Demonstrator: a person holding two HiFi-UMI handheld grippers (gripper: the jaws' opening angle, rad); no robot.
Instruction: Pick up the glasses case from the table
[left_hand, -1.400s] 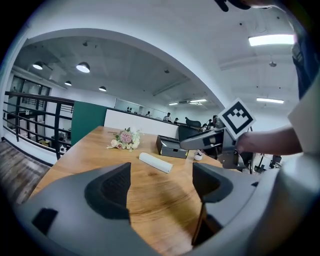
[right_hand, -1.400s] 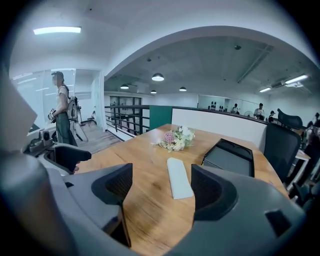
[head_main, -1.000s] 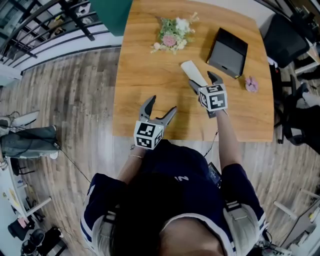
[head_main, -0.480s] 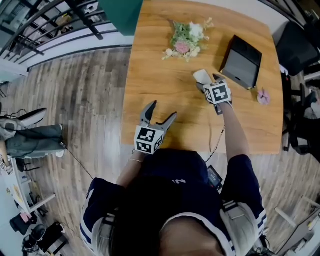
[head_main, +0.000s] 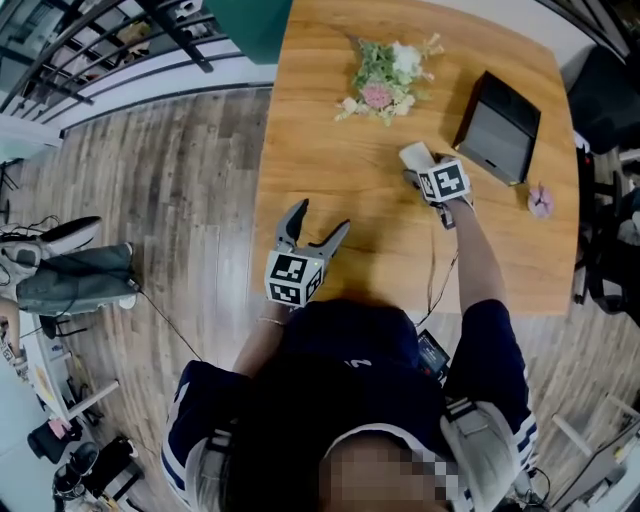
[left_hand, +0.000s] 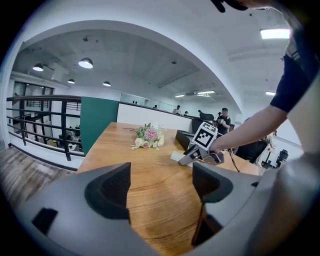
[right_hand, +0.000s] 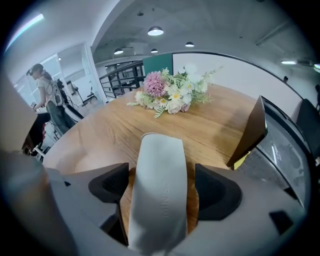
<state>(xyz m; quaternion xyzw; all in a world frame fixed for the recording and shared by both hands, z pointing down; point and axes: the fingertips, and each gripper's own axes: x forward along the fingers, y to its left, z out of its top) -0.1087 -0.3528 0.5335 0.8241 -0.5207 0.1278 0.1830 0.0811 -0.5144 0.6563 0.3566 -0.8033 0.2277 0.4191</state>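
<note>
1. Right gripper (right_hand: 162, 190): jaws wide apart and straddling the pale grey glasses case (right_hand: 159, 165). A strip of wood shows on either side between case and pads, so no squeeze on it here.
2. The case lies flat on the wooden table (head_main: 330, 130), long axis running straight away from the gripper, its rounded far end pointing toward the bouquet. In the head view it peeks out just past the right gripper's marker cube, at (head_main: 414, 155).
3. Left gripper (head_main: 322, 218): jaws spread and nothing between them, only bare tabletop in its own view. It hangs at the near edge of the table, well apart from the right one.
4. Beyond the case, a bouquet (right_hand: 170, 95) of pink and white flowers lies on its side toward the far end of the table.
5. Just right of the case, a black box (head_main: 500, 125) sits at an angle.
6. Near the table's right edge, a small pink flower (head_main: 540, 200) lies by itself, close to the box.
</note>
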